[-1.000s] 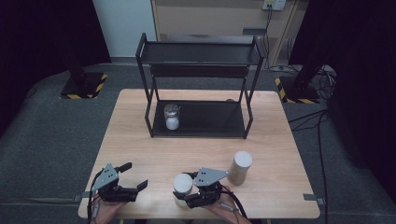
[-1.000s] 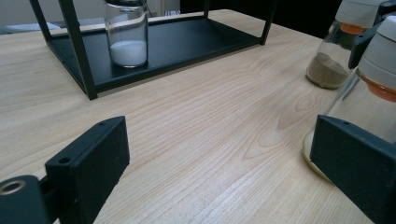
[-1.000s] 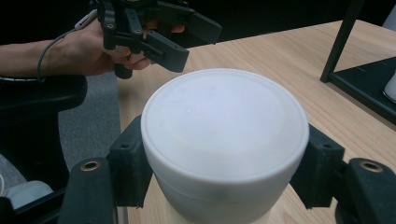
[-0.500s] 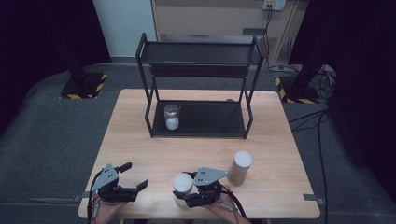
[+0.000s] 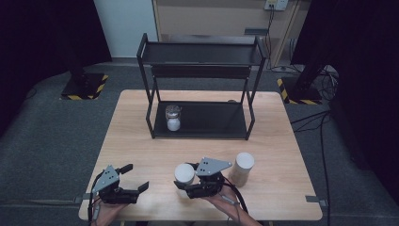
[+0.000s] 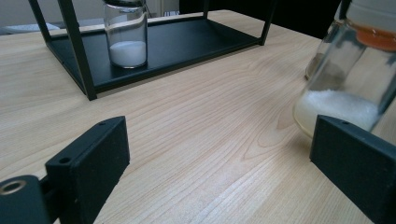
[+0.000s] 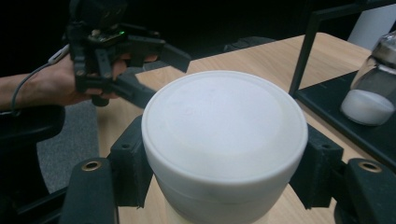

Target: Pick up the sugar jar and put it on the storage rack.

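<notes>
At seven o'clock on the table [image 5: 141,141], the left gripper [image 5: 134,181] rests with jaws wide and nothing between them. Just right of it, at six o'clock, the right gripper [image 5: 181,184] clamps both jaws on a white-lidded jar [image 5: 184,173] partly filled with white powder. A second capped jar [image 5: 244,167] stands near it at five o'clock. To lift well, the jar should probably stay upright, gripped firmly below the lid, and rise straight so it clears its neighbour. A black two-tier rack [image 5: 202,84] stands at twelve o'clock, with a small shaker [image 5: 173,117] on its lower shelf. The table is pale wood. Around it lie grey carpet, dark curtains and loose cables.
</notes>
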